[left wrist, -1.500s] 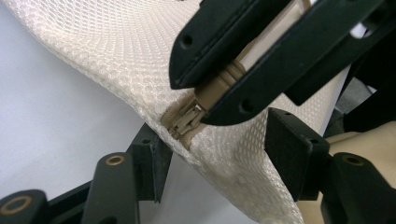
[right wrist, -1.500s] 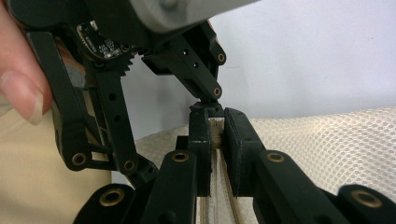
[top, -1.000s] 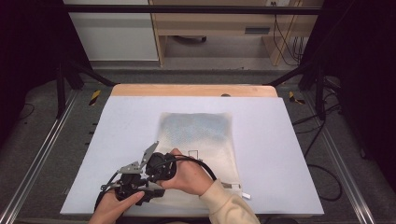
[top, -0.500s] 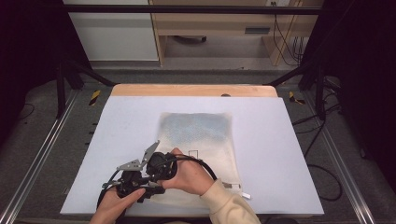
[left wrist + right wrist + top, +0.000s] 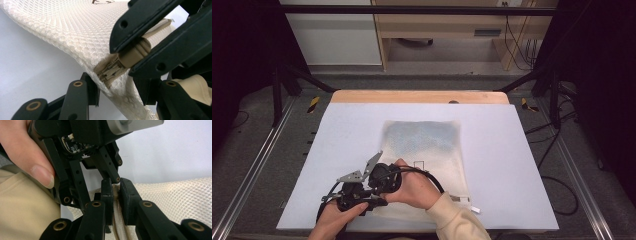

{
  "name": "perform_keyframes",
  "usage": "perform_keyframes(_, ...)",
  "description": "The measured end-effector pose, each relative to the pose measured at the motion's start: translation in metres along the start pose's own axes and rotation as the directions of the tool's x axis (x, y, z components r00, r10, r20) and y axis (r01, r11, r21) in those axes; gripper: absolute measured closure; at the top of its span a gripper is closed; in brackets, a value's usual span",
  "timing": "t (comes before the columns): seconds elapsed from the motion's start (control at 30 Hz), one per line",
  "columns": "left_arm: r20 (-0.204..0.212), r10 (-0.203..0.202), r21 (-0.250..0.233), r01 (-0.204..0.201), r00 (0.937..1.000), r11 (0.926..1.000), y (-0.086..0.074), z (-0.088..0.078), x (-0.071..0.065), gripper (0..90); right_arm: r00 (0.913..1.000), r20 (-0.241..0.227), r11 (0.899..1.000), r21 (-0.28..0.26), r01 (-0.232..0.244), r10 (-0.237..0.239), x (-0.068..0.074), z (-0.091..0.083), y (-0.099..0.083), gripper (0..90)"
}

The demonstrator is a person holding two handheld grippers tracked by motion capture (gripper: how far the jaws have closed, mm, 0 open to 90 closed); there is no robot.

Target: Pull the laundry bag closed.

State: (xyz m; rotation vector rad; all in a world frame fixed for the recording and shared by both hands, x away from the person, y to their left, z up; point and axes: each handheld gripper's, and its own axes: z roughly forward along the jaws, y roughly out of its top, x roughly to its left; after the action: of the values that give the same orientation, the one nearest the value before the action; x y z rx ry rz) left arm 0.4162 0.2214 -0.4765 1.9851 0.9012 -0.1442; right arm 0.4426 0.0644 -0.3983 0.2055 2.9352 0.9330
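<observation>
- Where the cream mesh zip bag (image 5: 424,160) lies flat on the white bench (image 5: 522,165), its near left corner sits close to the bench's near edge, and both grippers meet at that corner.
- The left gripper (image 5: 354,192), black with a grey three-cornered plate on top, is held in the person's left hand (image 5: 334,220) near the near left part of the bench.
- The left gripper view shows its jaws set narrow at either side of the bag's lifted mesh edge; they have just been closing, and I cannot tell whether the pads press the mesh yet.
- The right gripper (image 5: 130,56) is clamped on the beige plastic zip puller (image 5: 133,53), which sticks out from the beige zip slider (image 5: 110,71) at the corner.
- The right gripper view shows its two black jaws pressed together on the beige zip tape (image 5: 116,195).
- The person's right hand (image 5: 414,187), in a cream sleeve (image 5: 457,220), rests over the bag's near left part.
</observation>
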Motion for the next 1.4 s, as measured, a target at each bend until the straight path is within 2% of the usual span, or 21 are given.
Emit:
perform_keyframes(0.4,-0.004,0.003,-0.005,-0.003,1.0000,1.0000,-0.001,0.000,0.001,66.1,1.0000,0.000,1.000,0.003,-0.002,0.002,0.000,-0.001,0.000,82.2)
perform_keyframes(0.9,-0.015,0.016,0.010,-0.016,0.9998,0.9998,0.000,0.000,0.002,81.7,1.0000,-0.005,1.000,-0.002,-0.004,0.004,-0.002,0.000,-0.003,82.1)
perform_keyframes(1.4,-0.039,0.032,0.012,-0.032,0.9987,0.9994,0.000,-0.003,0.001,85.6,1.0000,-0.002,1.000,0.024,-0.001,0.001,-0.002,-0.002,-0.011,82.2)
